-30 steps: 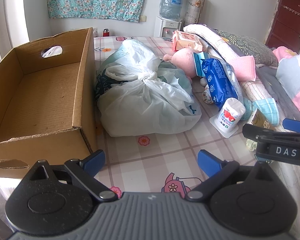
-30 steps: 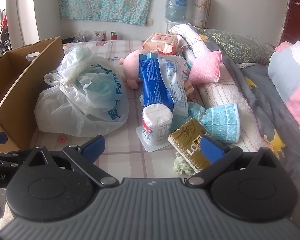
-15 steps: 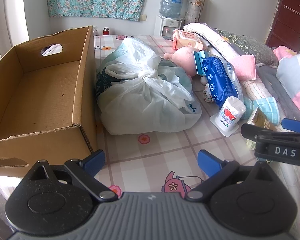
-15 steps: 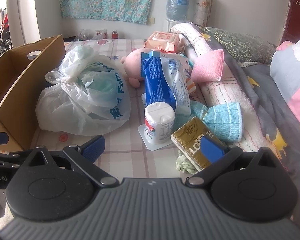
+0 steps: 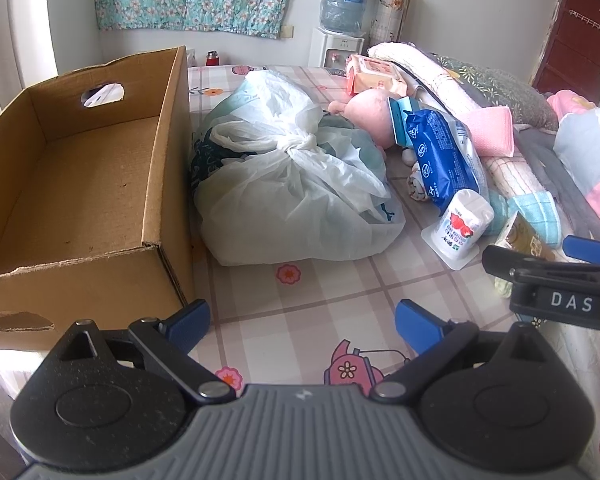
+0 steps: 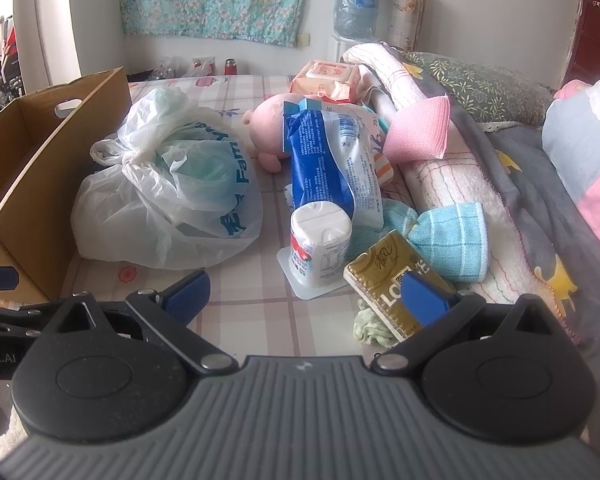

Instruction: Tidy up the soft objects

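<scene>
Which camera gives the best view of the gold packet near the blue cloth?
The right wrist view: the gold packet lies close, its printed top readable. The left wrist view shows only a sliver, cut off behind the right gripper's fingers.

One cardboard box; one tied plastic bag; one pink plush; one blue packet; one yogurt cup; one gold pack; two grippers: left gripper, right gripper.

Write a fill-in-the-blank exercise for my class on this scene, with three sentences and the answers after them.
1. The cardboard box holds ____.
2. The white plastic bag is closed at the top with a ____.
3. The claws of the left gripper and the right gripper are both ____.

Missing words: nothing; knot; open
</scene>
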A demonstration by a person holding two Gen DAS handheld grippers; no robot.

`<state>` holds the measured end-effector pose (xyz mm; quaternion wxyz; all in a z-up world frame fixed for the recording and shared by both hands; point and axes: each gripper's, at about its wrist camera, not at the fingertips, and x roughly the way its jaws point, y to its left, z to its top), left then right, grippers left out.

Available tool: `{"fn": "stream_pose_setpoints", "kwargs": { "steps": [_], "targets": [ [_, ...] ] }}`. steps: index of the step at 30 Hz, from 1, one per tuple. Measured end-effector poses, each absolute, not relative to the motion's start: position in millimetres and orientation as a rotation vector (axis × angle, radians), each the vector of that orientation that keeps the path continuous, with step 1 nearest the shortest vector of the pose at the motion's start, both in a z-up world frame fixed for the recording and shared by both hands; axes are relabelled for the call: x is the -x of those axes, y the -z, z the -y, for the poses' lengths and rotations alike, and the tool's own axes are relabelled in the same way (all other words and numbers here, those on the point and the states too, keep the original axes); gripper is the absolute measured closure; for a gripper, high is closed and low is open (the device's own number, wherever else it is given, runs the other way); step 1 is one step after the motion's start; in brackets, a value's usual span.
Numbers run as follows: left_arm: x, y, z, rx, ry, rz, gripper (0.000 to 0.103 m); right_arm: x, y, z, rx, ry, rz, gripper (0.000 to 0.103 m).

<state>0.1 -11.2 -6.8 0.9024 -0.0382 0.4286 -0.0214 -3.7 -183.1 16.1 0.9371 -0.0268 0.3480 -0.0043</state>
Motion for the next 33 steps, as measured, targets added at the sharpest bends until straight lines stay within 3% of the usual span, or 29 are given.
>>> {"fn": "stream_pose_setpoints", "kwargs": {
  "steps": [13,25,33],
  "targets": [
    [4,3,19,0.038,0.064,-0.877,0.003,2,-10,187,0.037,0.005,-0.718,0.001],
    [-14,-70,36,-0.086,0.256,-0.741,0.0,-4,-43,217,0.001,-0.004,-0.584,0.001],
    [-66,-81,30,0.012,0.266,-0.785,0.0,-10,-51,245,-0.065,-0.033,-0.508,0.001]
  ]
}}
